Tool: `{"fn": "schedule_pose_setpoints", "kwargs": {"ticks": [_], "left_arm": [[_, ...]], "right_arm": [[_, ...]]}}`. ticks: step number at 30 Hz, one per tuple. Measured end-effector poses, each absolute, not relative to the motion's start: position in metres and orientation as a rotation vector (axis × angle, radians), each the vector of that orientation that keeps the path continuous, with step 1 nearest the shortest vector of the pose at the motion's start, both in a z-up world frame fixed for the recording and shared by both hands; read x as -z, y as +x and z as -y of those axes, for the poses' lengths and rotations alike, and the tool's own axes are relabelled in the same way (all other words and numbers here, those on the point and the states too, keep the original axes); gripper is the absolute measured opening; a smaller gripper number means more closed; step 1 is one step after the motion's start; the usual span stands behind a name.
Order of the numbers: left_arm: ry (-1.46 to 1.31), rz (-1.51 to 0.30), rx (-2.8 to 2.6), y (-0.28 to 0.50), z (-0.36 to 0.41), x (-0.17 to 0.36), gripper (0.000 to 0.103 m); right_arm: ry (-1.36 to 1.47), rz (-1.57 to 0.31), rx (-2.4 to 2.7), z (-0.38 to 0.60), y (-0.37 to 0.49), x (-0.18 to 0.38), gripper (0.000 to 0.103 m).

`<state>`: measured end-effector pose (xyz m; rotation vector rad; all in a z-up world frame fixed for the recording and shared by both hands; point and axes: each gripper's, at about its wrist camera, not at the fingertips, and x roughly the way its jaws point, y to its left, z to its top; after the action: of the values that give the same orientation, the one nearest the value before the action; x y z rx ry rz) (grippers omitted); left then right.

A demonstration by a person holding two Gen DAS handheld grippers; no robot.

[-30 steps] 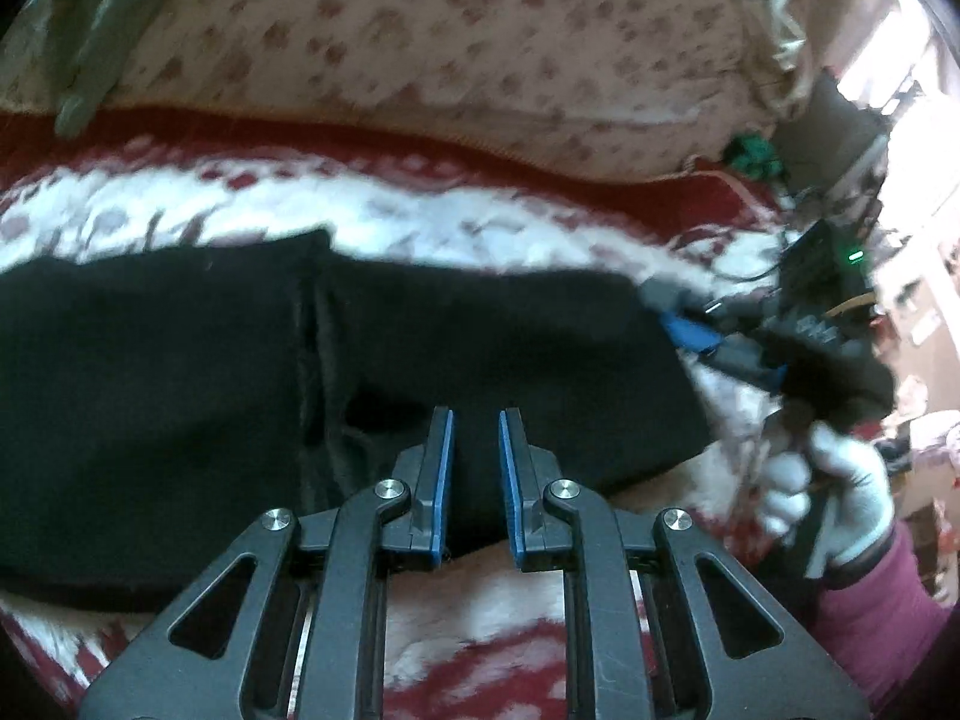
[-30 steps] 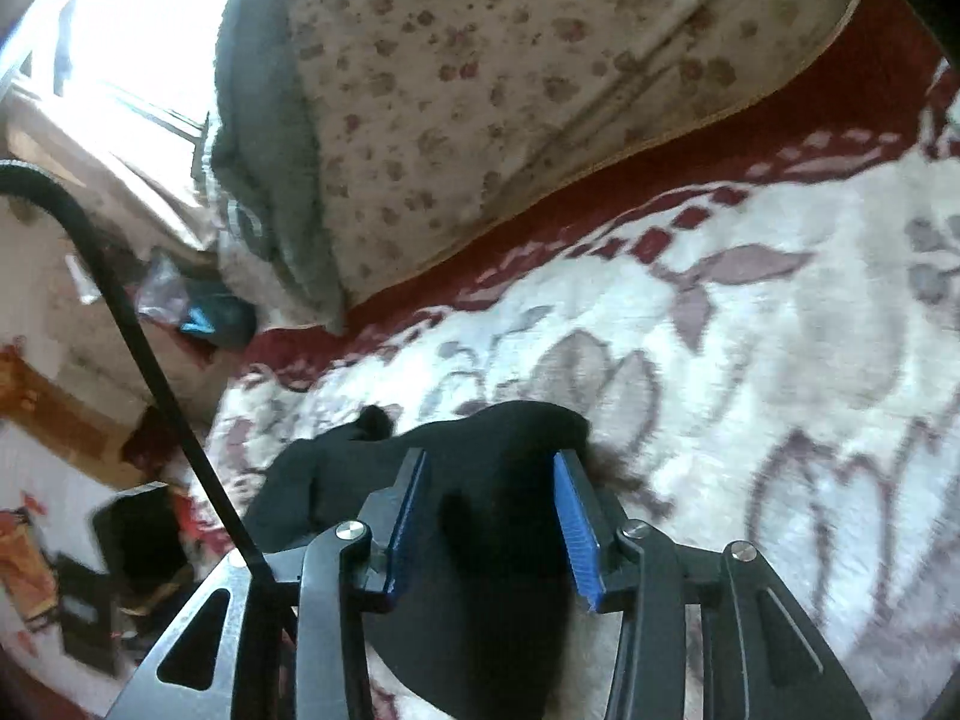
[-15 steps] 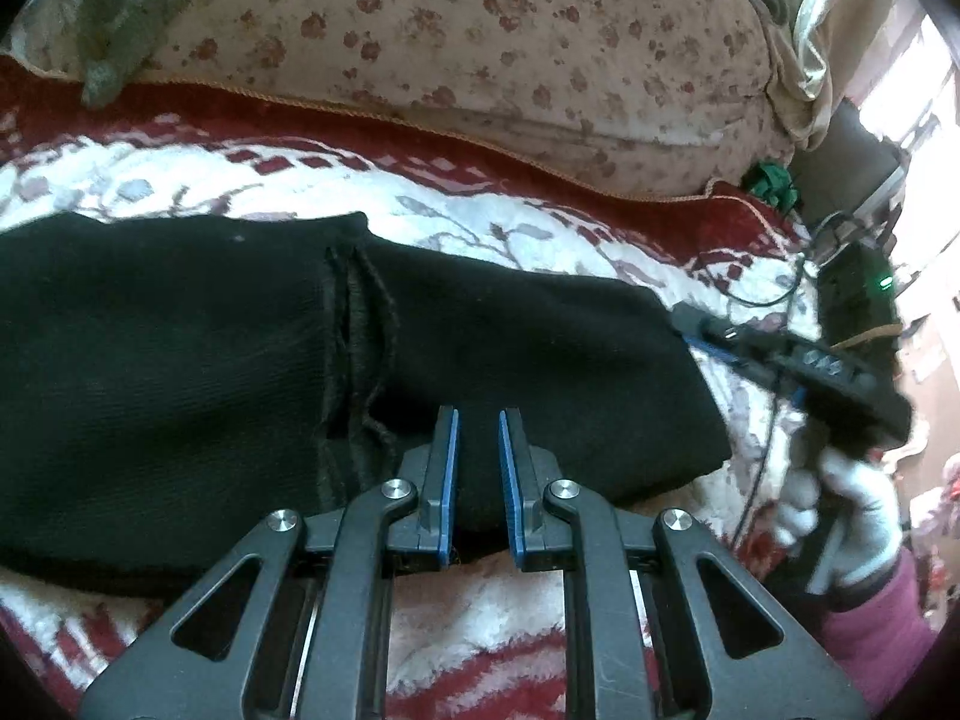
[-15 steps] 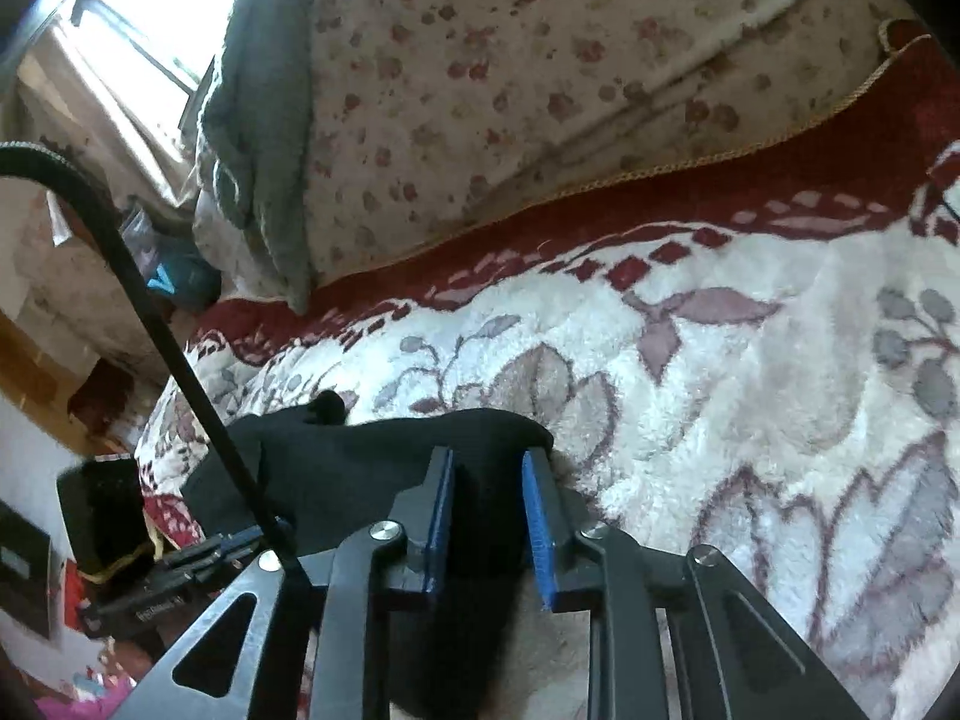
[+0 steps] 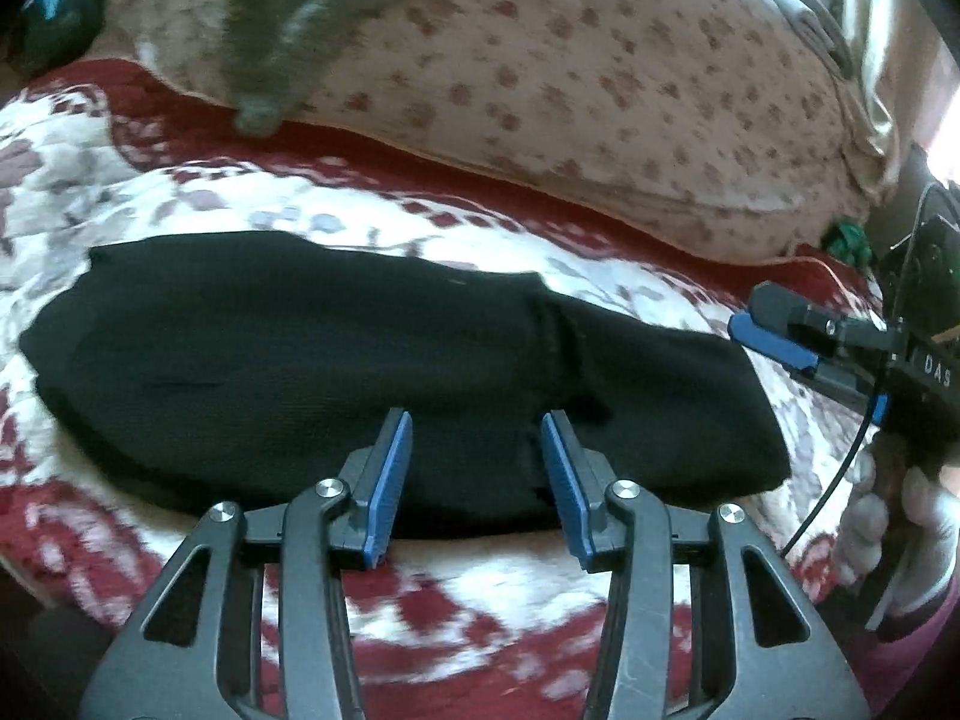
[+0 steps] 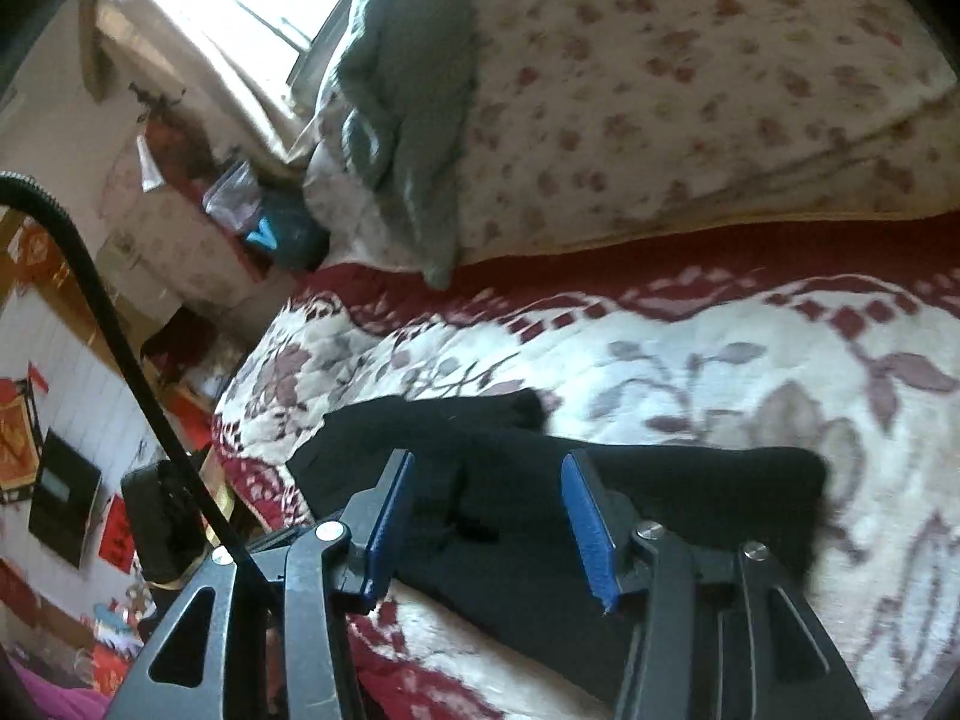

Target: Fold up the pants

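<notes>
Left wrist alone shows the gloved hand (image 5: 900,516) beside folded pants (image 5: 360,372).

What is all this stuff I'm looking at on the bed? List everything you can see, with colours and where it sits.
pants: one, black, lying folded flat on the blanket, near both tools
blanket: one, red and white with a leaf pattern, covering the bed
quilt: one, cream with small reddish flowers, bunched up behind the blanket
grey cloth: one, grey-green, draped over the quilt
black screen: one, on the wall at far left of the right wrist view
left tool: one, black with blue pads, jaws opening, nothing pinched, above the pants' near edge
right tool: one, black with blue pads, jaws opening, over the pants' end
gloved hand: one, white glove, gripping the right tool's handle
</notes>
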<state>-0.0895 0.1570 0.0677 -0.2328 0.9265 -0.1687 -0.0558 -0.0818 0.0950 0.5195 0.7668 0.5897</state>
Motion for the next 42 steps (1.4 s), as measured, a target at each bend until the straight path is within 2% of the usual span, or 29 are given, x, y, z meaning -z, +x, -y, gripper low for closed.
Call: {"fn": "schedule_pose_setpoints", "kwargs": {"ticks": [16,18,28,32,42], "left_arm": [[-0.281,-0.906,0.01,-0.102,-0.213,-0.067,0.044],[-0.298,-0.908,0.006,-0.102,-0.217,-0.066,0.044],[-0.451,-0.898,-0.066,-0.117,-0.265,-0.064,0.044],[-0.516,-0.883,-0.091,-0.125,-0.284,-0.059,0.044],[-0.677,-0.835,-0.166,-0.133,-0.321,-0.048,0.047]], "right_arm": [[0.383,-0.804,-0.703,0.001,-0.039,-0.096,0.049],[0.383,-0.806,-0.697,0.002,-0.04,-0.094,0.052],[0.358,-0.827,-0.723,-0.01,-0.036,-0.088,0.054],[0.319,-0.831,-0.736,-0.024,-0.027,-0.087,0.062],[0.199,-0.843,-0.842,-0.088,0.01,-0.09,0.062]]}}
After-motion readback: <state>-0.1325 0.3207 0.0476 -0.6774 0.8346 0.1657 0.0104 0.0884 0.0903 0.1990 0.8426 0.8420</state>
